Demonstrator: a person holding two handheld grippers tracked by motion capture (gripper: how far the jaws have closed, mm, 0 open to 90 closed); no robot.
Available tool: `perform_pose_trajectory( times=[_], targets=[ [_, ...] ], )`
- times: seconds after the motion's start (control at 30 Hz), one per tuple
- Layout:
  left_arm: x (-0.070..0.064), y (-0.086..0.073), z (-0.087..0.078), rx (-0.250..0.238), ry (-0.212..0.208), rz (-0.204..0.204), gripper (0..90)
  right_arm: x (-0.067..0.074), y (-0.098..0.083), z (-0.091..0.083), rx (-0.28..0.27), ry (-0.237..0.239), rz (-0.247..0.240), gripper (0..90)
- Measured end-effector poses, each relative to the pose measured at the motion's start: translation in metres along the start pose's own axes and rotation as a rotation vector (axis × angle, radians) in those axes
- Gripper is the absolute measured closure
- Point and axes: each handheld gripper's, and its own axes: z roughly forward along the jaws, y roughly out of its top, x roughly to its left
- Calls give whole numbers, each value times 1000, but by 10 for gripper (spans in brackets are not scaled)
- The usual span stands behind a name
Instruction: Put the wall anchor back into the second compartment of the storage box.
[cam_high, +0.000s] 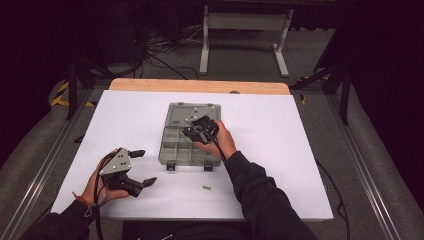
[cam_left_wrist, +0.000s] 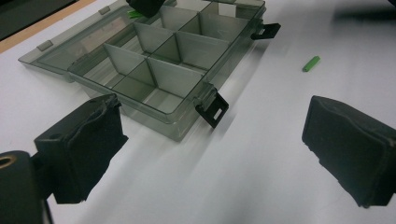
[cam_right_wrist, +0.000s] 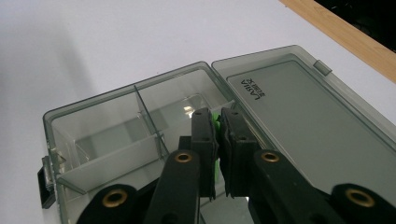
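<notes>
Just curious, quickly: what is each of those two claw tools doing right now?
Left gripper: jaws open, holding nothing.
Right gripper: jaws shut on a small green piece.

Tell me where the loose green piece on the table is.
In the high view the loose green piece lies on the white table, just in front of the open organizer box, right of the left gripper.

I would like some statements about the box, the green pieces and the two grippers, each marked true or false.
1. The compartment box has its lid open. True.
2. The right gripper is shut on a green piece. True.
3. The left gripper holds a green piece. False: its jaws stand wide apart with nothing between them.
4. One loose green piece lies inside the lid. False: it lies on the white table, in front of the box.
</notes>
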Motion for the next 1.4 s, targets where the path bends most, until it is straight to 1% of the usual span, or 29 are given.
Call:
perform_pose_trajectory(
  times=[0.07,0.27,0.43,0.53,0.57,0.7,0.8,0.93,1.07,1.1,1.17,1.3,1.4],
  targets=[
    [0,0,0,0,-1,-1,57,0,0,0,0,-6,3,849],
    [0,0,0,-1,0,-2,57,0,1,2,4,-4,4,846],
    [0,0,0,-2,-1,-2,58,2,1,3,5,-8,12,806],
    [0,0,0,0,-2,-1,57,2,1,0,-10,-4,23,780],
    [0,0,0,-2,0,-2,57,2,0,-2,-14,-9,21,770],
    [-1,0,0,1,0,-1,58,5,-1,-11,-47,-1,10,735],
    [-1,0,1,0,-2,-9,58,9,0,-17,-68,3,-1,704],
    [-1,0,1,3,-2,-4,57,12,1,-27,-98,4,-14,661],
    [-1,0,1,5,-3,-7,57,15,-2,-37,-118,-11,-6,571],
    [-1,0,1,4,-3,-8,57,16,-4,-41,-129,-14,-3,555],
    [0,0,1,5,-1,-8,57,17,-6,-44,-130,-12,0,528],
    [-1,1,2,6,4,-4,57,21,-12,-52,-123,-23,-32,434],
    [-1,0,2,6,3,-9,57,26,-16,-59,-128,-38,-61,348]
  ],
)
